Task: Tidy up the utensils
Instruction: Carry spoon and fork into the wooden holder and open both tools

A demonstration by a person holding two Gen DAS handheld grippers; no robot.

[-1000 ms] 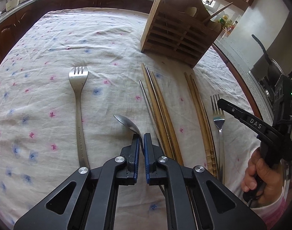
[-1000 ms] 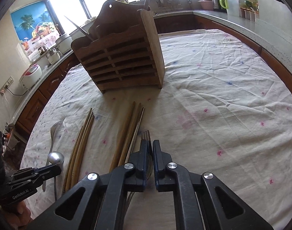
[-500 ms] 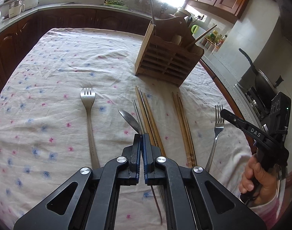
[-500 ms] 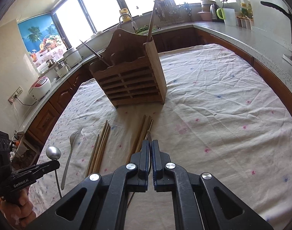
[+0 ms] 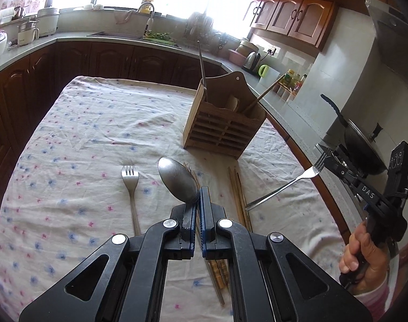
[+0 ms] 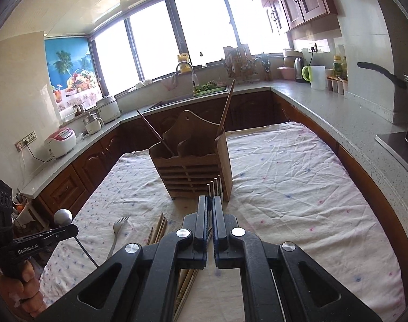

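My left gripper [image 5: 198,198] is shut on a metal spoon [image 5: 177,181], held above the cloth; it also shows at the left of the right wrist view [image 6: 63,216]. My right gripper [image 6: 210,201] is shut on a metal fork whose tines [image 6: 214,185] stick out past the fingertips; in the left wrist view the fork [image 5: 284,186] hangs in the air at the right. A wooden utensil holder [image 5: 225,123] [image 6: 195,166] stands upright ahead, with a chopstick in each end slot. A second fork [image 5: 131,187] [image 6: 118,228] and several chopsticks [image 5: 238,193] [image 6: 158,228] lie on the cloth.
The table wears a white flowered cloth [image 5: 83,139] [image 6: 297,182]. Dark counters ring it on three sides, with a sink at the back [image 6: 185,94] and a black pan on the stove [image 5: 359,145] to the right.
Both grippers have lifted up off the cloth, the left with the spoon and the right with the fork. The holder now sits lower and farther in both views.
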